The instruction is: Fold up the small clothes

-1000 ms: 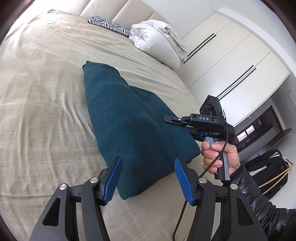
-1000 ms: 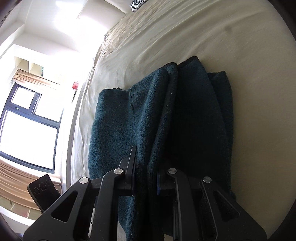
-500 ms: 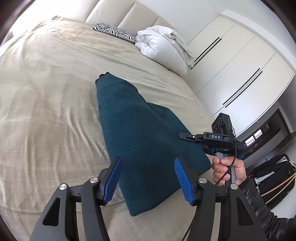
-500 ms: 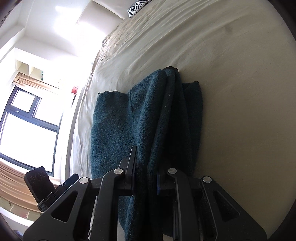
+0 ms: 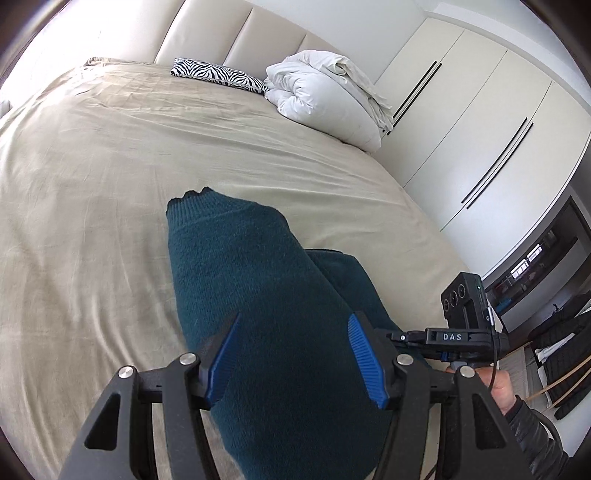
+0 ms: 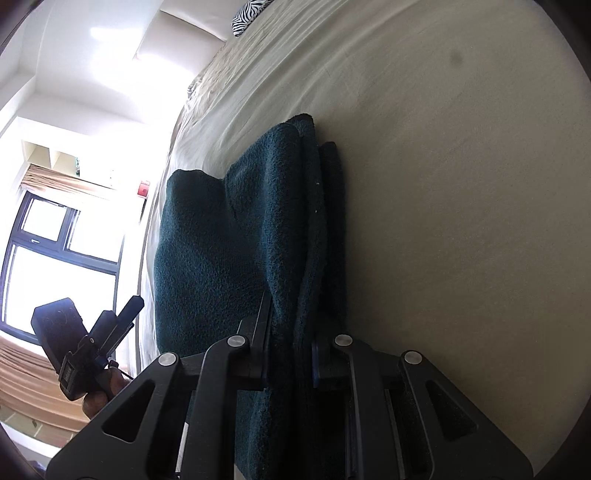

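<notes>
The dark green jumper [image 5: 258, 314] lies near the foot edge of the bed [image 5: 92, 166], at the corner toward the wardrobe [image 5: 480, 129]. It is already doubled into a long narrow shape, its ribbed end pointing up the bed toward the headboard [image 5: 221, 33].

The right tool [image 6: 290, 354] is clamped on the stacked layers of the jumper's near edge, the cloth bunched between its pads. Judged purpose: to hold the layers together so the fold keeps its line while the next one is made.

The left tool [image 5: 291, 358] stands apart, its blue pads [image 5: 364, 363] either side of the jumper with nothing gripped. It looks placed to take the near end, though whether the pads touch the cloth cannot be told.

Surroundings: a zebra-print cushion [image 5: 218, 74] and a rolled white duvet [image 5: 325, 96] sit at the head of the bed, well apart from the work. The sheet around the jumper is bare. A black bag [image 5: 561, 354] lies on the floor past the bed corner. Nothing obstructs the fold; the nearness of the two tools is the only crowding
</notes>
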Tool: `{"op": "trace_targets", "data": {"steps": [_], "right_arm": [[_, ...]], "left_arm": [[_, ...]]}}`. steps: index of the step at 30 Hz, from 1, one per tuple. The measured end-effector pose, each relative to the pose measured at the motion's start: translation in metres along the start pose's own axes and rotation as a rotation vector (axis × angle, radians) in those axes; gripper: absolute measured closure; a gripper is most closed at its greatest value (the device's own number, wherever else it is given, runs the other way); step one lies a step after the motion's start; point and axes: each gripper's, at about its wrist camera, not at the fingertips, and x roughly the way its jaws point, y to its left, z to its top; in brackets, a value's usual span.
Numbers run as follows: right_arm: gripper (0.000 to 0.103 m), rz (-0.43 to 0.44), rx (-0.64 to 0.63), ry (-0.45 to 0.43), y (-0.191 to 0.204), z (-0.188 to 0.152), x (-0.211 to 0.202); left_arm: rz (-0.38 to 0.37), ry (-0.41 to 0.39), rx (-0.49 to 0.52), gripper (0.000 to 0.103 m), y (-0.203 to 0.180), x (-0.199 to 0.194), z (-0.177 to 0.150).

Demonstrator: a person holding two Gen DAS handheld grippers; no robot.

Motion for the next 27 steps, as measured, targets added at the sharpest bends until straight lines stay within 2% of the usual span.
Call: {"op": "trace_targets", "data": {"steps": [4, 7, 12, 15, 17, 18, 20, 21, 22, 24, 27], "right_arm": [[0.09, 0.021, 0.0, 0.0, 0.005, -0.002, 0.007], [0.091, 0.045, 0.005, 0.0, 0.003, -0.002, 0.011], [0.091, 0.099, 0.0, -0.011, 0.003, -0.006, 0.016], [0.092, 0.106, -0.012, -0.023, 0.008, -0.009, 0.018], [0.091, 0.119, -0.013, -0.025, 0.008, -0.013, 0.018], [0.091, 0.131, -0.012, -0.027, 0.005, -0.009, 0.017], [0.091, 0.153, -0.005, -0.037, 0.005, -0.013, 0.024], [0.091, 0.16, -0.004, -0.043, 0.005, -0.014, 0.025], [0.091, 0.162, -0.007, -0.05, 0.007, -0.016, 0.026], [0.091, 0.16, -0.026, -0.063, 0.009, -0.02, 0.027], [0.091, 0.171, -0.037, -0.073, 0.013, -0.026, 0.03]], "left_arm": [[0.057, 0.06, 0.02, 0.042, 0.005, 0.039, 0.012], [0.076, 0.09, -0.042, 0.046, 0.026, 0.059, 0.014], [0.09, 0.086, -0.001, 0.045, 0.036, 0.07, 0.007], [0.07, 0.085, -0.021, 0.046, 0.041, 0.068, 0.006], [0.072, 0.092, -0.049, 0.051, 0.04, 0.059, 0.012], [0.042, 0.084, -0.086, 0.051, 0.04, 0.05, 0.016], [-0.068, 0.07, -0.139, 0.05, 0.036, 0.04, 0.026], [-0.12, 0.083, -0.153, 0.046, 0.033, 0.042, 0.029], [-0.184, 0.112, -0.184, 0.037, 0.033, 0.047, 0.031], [-0.319, 0.181, -0.279, 0.028, 0.041, 0.065, 0.029], [-0.372, 0.167, -0.375, 0.032, 0.061, 0.077, 0.021]]}}
